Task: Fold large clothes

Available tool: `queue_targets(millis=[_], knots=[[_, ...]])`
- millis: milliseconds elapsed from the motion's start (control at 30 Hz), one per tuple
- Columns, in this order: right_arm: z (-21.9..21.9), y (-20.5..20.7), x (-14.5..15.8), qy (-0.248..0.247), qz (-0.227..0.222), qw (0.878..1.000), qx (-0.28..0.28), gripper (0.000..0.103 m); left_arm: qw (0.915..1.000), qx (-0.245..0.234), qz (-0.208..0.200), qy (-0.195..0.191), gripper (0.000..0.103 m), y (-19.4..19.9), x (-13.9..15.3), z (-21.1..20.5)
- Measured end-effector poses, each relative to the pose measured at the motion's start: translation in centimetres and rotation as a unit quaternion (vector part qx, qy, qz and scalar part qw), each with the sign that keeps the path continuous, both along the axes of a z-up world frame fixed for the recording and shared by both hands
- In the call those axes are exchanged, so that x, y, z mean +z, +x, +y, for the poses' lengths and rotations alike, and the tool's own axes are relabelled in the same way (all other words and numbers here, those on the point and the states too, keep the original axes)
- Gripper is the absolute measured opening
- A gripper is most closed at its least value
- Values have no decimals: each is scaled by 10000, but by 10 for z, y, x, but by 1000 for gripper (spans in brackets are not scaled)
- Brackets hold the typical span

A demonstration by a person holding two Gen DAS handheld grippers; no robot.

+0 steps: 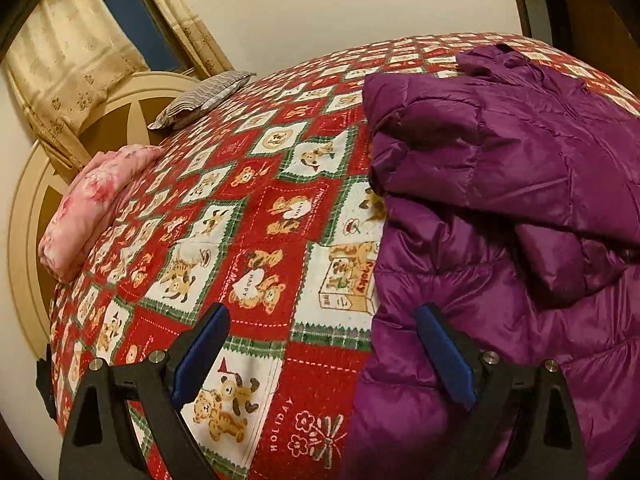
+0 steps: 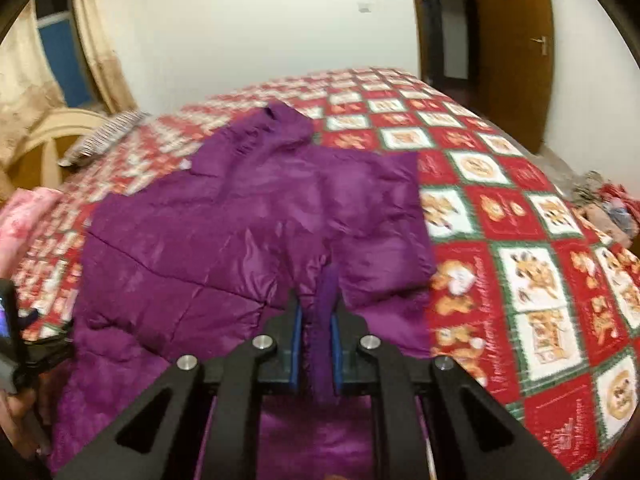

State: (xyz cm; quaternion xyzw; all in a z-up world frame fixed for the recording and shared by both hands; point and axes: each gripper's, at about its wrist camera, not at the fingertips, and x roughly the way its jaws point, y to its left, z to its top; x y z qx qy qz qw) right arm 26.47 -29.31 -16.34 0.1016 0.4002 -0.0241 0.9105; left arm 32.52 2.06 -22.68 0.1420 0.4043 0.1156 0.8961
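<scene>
The right gripper (image 2: 316,340) pinches a fold of the shiny purple quilted puffer jacket (image 2: 240,232), which sprawls on the red teddy-bear patchwork bedspread (image 2: 520,272). The left gripper (image 1: 320,356) hovers with jaws wide and empty, the jacket's edge at its three o'clock. Likely best: grasp that near edge too, then lift both evenly.

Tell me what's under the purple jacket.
The purple jacket lies on the red teddy-bear bedspread. Whatever else lies beneath is covered.
</scene>
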Motion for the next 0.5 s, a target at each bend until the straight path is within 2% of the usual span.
queue_targets(millis=[100, 167, 333, 400, 500], knots=[[-4, 3, -9, -255, 82, 9995, -189, 29, 9999, -65, 93, -130, 95, 4, 14, 4], [-7, 5, -9, -214, 131, 9994, -222, 29, 9997, -33, 30, -244, 95, 10, 31, 10], [-10, -1, -4, -521, 212, 9979, -307, 30, 9978, 15, -235, -612, 95, 38, 77, 20], [-14, -5, 4, -595, 131, 9970, -483, 54, 9972, 2, -363, -652, 95, 53, 90, 17], [-20, -9, 24, -722, -110, 9932, -902, 57, 9959, -68, -627, -644, 95, 78, 100, 2]])
